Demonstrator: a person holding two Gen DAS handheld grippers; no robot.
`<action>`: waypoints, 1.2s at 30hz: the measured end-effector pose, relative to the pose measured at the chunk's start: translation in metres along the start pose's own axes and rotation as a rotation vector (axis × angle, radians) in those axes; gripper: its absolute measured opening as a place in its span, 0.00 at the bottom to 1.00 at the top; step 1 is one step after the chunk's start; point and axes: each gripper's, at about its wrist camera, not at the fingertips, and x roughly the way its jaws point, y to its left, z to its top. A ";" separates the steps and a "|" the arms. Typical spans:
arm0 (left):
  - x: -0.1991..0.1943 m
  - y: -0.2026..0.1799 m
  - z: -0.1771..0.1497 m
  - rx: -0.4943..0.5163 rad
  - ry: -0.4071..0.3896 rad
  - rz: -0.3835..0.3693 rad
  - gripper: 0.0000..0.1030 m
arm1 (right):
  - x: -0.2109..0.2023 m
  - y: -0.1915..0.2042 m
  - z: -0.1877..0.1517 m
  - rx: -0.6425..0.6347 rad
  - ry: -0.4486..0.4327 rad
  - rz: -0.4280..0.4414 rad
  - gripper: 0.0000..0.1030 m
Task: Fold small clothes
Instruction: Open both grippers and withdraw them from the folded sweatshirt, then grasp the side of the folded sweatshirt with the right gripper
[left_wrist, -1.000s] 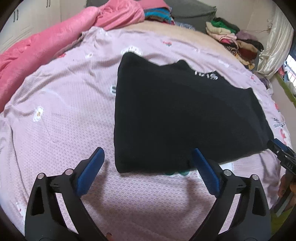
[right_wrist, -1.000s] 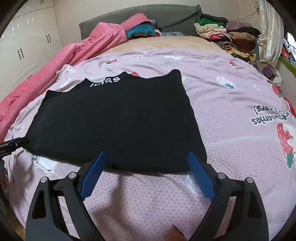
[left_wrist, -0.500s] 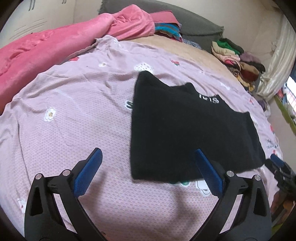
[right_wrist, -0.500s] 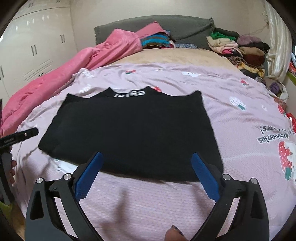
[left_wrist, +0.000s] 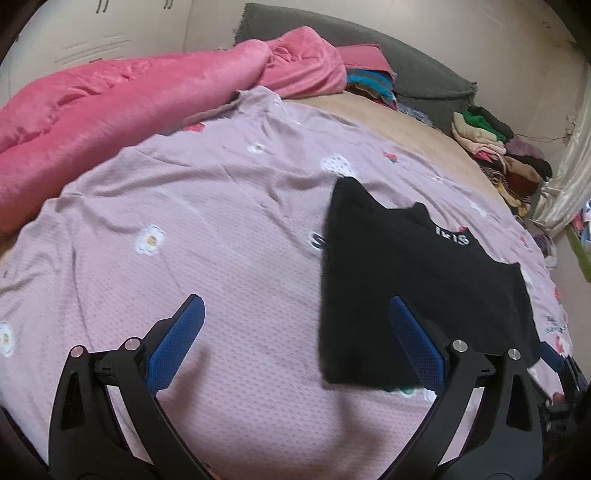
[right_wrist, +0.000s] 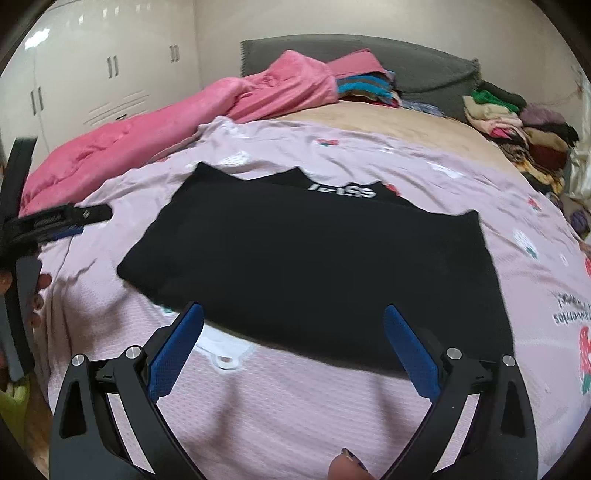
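Black top (right_wrist: 314, 266): laid folded on the pink bedsheet (left_wrist: 221, 258).
Left gripper (left_wrist: 295, 332): jaws spread wide, nothing held.
Right gripper (right_wrist: 293, 336): jaws spread wide, nothing held.

White wardrobe (right_wrist: 92, 85), grey headboard (right_wrist: 424, 70), curtain (left_wrist: 569, 173) at right.

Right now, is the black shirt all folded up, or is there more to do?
Partly done. The black shirt lies flat on the pink sheet as a tidy rectangle, sleeves not showing, collar at the far edge. Nothing is in hand: the left gripper and right gripper are both open and empty, off the shirt. What is probably left is folding it smaller.
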 end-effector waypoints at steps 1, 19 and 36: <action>0.000 0.002 0.001 -0.003 -0.003 0.005 0.91 | 0.002 0.005 0.000 -0.017 0.002 0.003 0.95; 0.065 0.011 0.042 0.010 0.076 0.072 0.91 | 0.089 0.119 0.007 -0.435 0.072 -0.061 0.95; 0.104 0.004 0.058 0.051 0.115 0.044 0.91 | 0.130 0.141 0.033 -0.527 -0.029 -0.188 0.80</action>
